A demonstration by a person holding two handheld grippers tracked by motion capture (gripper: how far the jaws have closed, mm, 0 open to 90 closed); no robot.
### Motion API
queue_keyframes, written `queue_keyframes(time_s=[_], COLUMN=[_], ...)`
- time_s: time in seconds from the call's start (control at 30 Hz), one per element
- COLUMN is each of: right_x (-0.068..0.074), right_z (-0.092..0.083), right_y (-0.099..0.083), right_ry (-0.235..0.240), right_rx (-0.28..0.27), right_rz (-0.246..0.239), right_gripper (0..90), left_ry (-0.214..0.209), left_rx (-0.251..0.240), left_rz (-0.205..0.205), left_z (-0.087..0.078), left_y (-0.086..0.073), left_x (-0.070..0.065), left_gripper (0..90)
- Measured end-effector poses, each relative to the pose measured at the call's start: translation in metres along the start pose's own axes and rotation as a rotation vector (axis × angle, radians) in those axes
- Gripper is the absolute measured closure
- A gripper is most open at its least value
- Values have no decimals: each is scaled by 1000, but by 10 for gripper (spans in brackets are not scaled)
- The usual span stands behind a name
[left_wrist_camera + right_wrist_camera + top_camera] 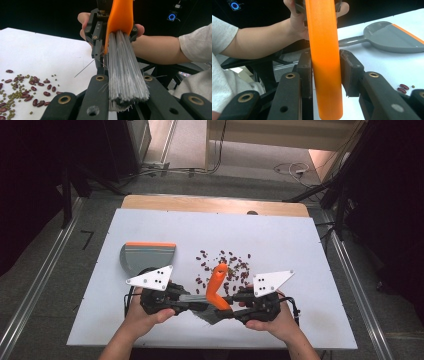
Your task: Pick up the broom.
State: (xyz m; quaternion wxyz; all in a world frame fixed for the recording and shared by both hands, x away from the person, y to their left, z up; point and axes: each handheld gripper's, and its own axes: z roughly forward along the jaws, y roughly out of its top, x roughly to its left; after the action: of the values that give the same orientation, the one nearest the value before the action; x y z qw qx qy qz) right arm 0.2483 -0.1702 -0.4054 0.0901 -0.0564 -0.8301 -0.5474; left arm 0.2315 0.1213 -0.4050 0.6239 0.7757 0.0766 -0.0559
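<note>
Two grippers hold one hand brush above the white table's [300, 240] near edge: the left gripper [126, 96] clamps its grey bristles [126, 75], the right gripper [325, 75] closes around its orange handle [324, 62]. High view adds scattered beans [225, 265] and a grey dustpan [147, 256] with an orange lip. No writing is legible.

One brush [216, 285], one dustpan [148, 256], two tongs, many scattered beans [225, 265].
</note>
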Motion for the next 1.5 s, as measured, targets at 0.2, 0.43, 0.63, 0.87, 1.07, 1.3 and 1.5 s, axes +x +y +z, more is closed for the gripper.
queue_keyframes(time_s=[0.2,0.43,0.63,0.87,1.07,1.3,1.5], right_x=[2,3,5,9,6,-5,-13], right_z=[0,1,1,0,-2,-16,-31], right_y=[1,1,3,7,5,5,8], right_ry=[-8,-26,-32,-69,-118,-266,-435], right_rx=[-4,2,22,55,77,92,146], right_rz=[-7,-14,-26,-55,-27,37,63], right_gripper=[630,629,682,689,690,690,690], left_ry=[-8,-10,-10,-24,43,328,398], left_rx=[10,26,27,5,-82,-91,-101], left_rz=[-4,-10,-18,-32,-65,-64,-80], left_z=[1,4,4,4,-9,-28,-34], left_y=[0,-2,-3,-6,-9,-17,-23], left_x=[1,2,3,6,8,6,7], left_gripper=[853,853,853,806,481,131,7])
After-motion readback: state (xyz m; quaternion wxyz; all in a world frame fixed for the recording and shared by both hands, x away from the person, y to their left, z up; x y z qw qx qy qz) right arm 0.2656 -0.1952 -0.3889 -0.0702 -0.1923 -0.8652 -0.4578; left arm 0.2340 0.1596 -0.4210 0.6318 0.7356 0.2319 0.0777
